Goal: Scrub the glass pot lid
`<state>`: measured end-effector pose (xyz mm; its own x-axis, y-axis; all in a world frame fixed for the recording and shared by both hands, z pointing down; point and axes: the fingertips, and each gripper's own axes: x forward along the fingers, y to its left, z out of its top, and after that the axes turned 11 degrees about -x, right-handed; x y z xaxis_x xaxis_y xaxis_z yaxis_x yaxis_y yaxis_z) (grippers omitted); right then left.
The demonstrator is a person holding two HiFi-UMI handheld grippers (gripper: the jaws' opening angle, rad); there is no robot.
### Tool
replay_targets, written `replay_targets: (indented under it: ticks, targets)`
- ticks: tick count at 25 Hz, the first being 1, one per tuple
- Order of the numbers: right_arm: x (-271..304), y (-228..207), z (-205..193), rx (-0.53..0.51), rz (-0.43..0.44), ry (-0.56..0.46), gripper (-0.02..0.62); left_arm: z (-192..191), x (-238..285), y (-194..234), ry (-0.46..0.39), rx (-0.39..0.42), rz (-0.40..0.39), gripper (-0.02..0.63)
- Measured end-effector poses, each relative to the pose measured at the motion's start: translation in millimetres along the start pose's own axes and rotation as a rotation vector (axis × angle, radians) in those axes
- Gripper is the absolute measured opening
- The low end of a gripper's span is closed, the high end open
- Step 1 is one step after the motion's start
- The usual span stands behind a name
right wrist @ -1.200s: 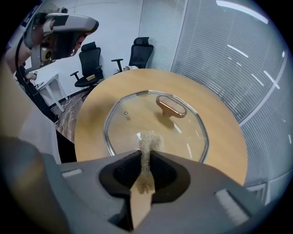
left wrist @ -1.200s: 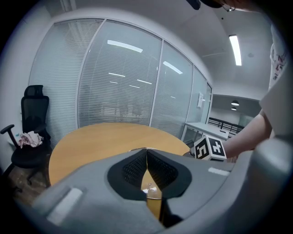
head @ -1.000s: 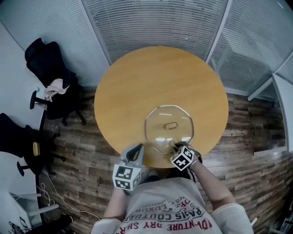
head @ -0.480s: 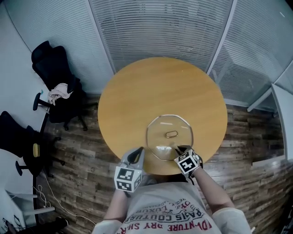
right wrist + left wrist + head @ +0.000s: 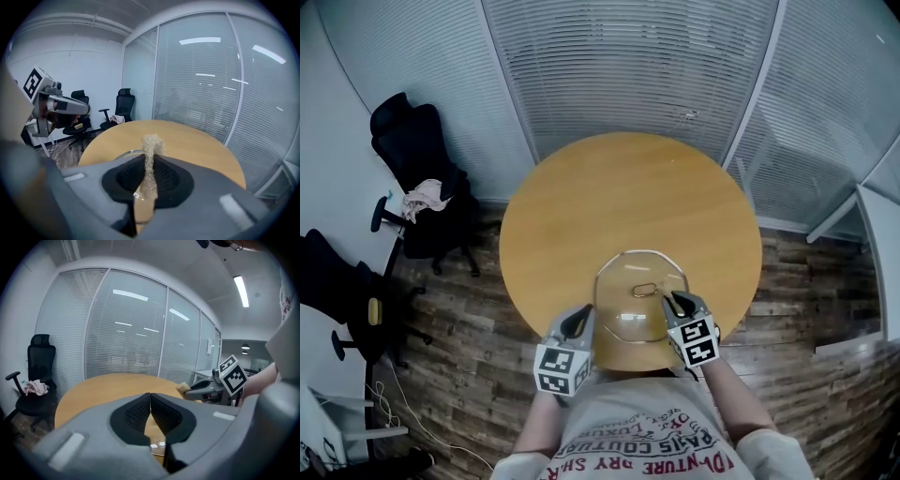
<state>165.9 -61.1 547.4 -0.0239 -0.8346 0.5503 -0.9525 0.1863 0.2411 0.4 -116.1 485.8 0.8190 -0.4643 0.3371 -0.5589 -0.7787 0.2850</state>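
The glass pot lid lies on the round wooden table near its front edge, with its metal handle on top. My right gripper is over the lid's right side, just right of the handle. It is shut on a tan scrub pad that sticks up past the jaws. My left gripper hovers at the lid's left rim. Its jaws meet with nothing seen between the pads, and glass with light reflections shows in the gap under them. From there the right gripper and its pad show at the right.
The table's front edge is right by my body. Black office chairs stand on the wood floor at the left, one with a cloth on it. Glass walls with blinds close off the far side.
My right gripper has moved from the lid's near rim up to its right side beside the handle. The left gripper has stayed at the lid's left rim.
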Motion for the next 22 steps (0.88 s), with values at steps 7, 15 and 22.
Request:
replay_targets:
  ticks: [7, 15, 22]
  targets:
    - [-11, -5, -1, -0.001, 0.015, -0.046, 0.051, -5, 6, -14, -0.007, -0.014, 0.01, 0.009]
    - [-15, -10, -4, 0.013, 0.01, -0.056, 0.051, -3, 13, -23, 0.001, -0.001, 0.003, 0.009]
    - [-17, -22, -13, 0.038, -0.003, -0.064, 0.051, -6, 28, -32, 0.022, 0.0, -0.015, 0.009]
